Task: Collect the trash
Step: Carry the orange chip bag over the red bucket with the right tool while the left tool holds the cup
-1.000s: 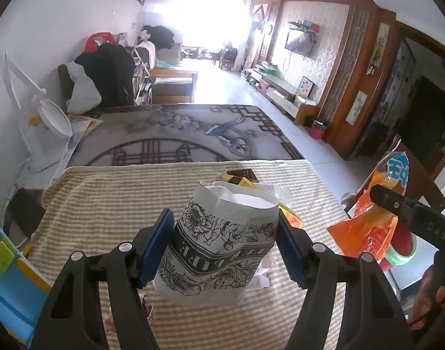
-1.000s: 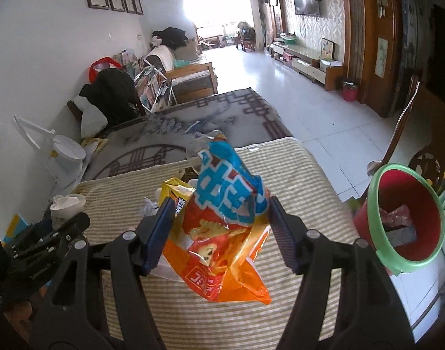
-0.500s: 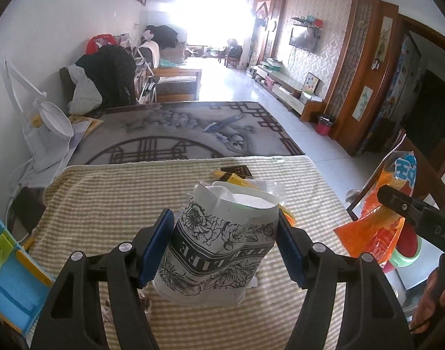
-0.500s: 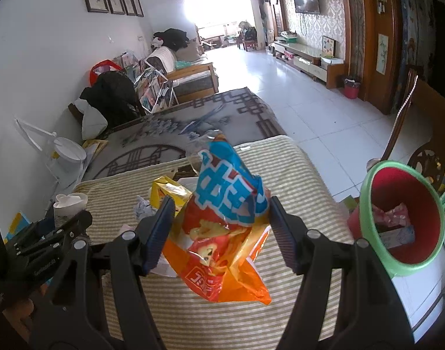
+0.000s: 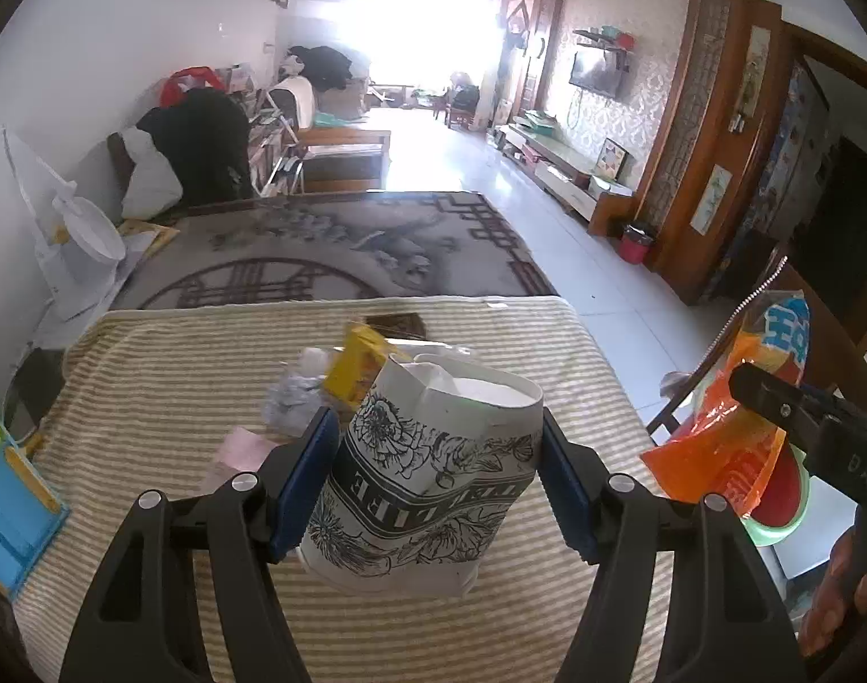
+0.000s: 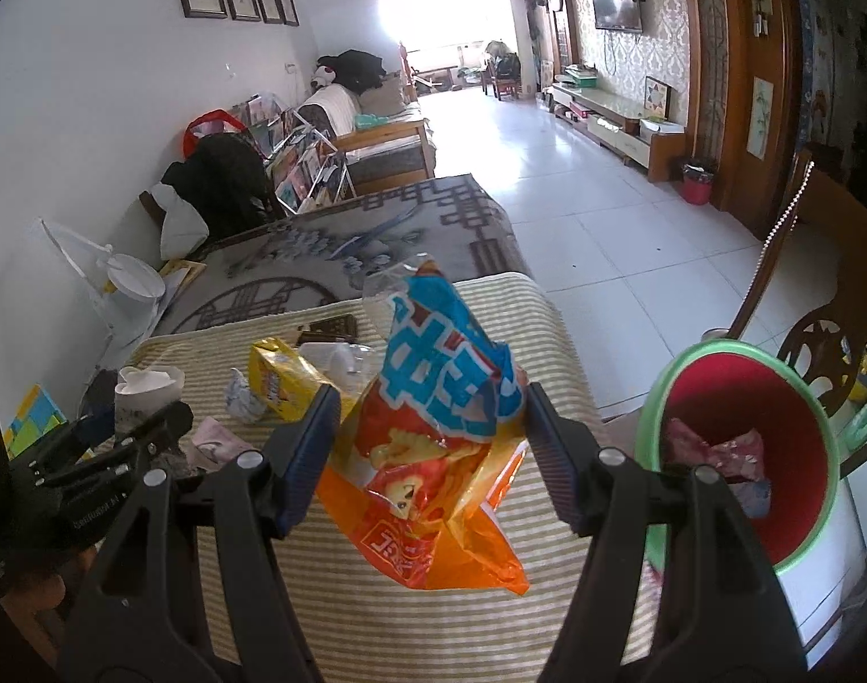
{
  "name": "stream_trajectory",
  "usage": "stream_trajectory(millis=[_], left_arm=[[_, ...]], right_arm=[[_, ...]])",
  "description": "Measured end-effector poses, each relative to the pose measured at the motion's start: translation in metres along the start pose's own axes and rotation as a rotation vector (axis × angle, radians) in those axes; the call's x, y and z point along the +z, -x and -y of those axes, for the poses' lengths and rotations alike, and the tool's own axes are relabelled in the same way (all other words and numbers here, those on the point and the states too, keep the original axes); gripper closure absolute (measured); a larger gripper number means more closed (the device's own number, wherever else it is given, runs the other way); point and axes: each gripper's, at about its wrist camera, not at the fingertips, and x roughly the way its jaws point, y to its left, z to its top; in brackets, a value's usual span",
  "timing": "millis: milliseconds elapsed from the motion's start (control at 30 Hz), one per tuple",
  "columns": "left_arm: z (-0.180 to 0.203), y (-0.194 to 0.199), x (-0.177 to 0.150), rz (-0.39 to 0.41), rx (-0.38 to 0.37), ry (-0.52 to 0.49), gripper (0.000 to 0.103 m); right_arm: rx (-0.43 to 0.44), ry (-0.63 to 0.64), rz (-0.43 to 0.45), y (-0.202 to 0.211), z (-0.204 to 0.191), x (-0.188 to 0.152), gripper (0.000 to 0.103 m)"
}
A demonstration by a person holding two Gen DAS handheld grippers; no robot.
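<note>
My left gripper [image 5: 439, 472] is shut on a white paper cup [image 5: 428, 478] with a black flower print, held above the striped tablecloth [image 5: 149, 387]. My right gripper [image 6: 430, 455] is shut on an orange and blue snack bag [image 6: 439, 432], lifted over the table's right side. In the left wrist view the snack bag [image 5: 735, 432] and the right gripper's arm show at the right edge. A red bin with a green rim [image 6: 740, 449] stands to the right of the table, with some trash inside. In the right wrist view the paper cup [image 6: 146, 390] shows at the left.
On the cloth lie a yellow packet [image 6: 283, 378], crumpled paper [image 6: 243, 395], a pink scrap [image 6: 214, 441], a clear plastic container [image 6: 337, 358] and a dark wrapper [image 6: 328, 327]. A wooden chair [image 6: 820, 341] stands behind the bin. A blue and yellow box [image 5: 7, 489] sits at the left table edge.
Both grippers have moved sideways toward the table's right side with their loads still held. The red bin looms larger in the right wrist view, and more of the litter shows left of the cup.
</note>
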Motion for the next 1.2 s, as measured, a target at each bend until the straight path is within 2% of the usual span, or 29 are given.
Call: stream_trajectory(millis=[267, 500, 833, 967, 1200], left_arm=[[0.048, -0.012, -0.007, -0.034, -0.009, -0.038, 0.037], [0.091, -0.012, -0.005, -0.029, -0.022, -0.087, 0.037], [0.154, -0.008, -0.007, -0.009, -0.093, -0.158, 0.037], [0.165, -0.003, -0.008, 0.000, -0.097, -0.180, 0.037], [0.169, -0.003, -0.014, -0.028, -0.082, -0.170, 0.037]], right_arm=[[0.003, -0.009, -0.002, 0.011, 0.041, -0.002, 0.039], [-0.013, -0.038, 0.022, 0.033, 0.078, -0.008, 0.039], [-0.063, -0.104, 0.051, 0.055, 0.125, -0.013, 0.038], [-0.070, -0.115, 0.058, 0.059, 0.136, -0.014, 0.038], [-0.071, -0.132, 0.045, 0.058, 0.148, -0.017, 0.038]])
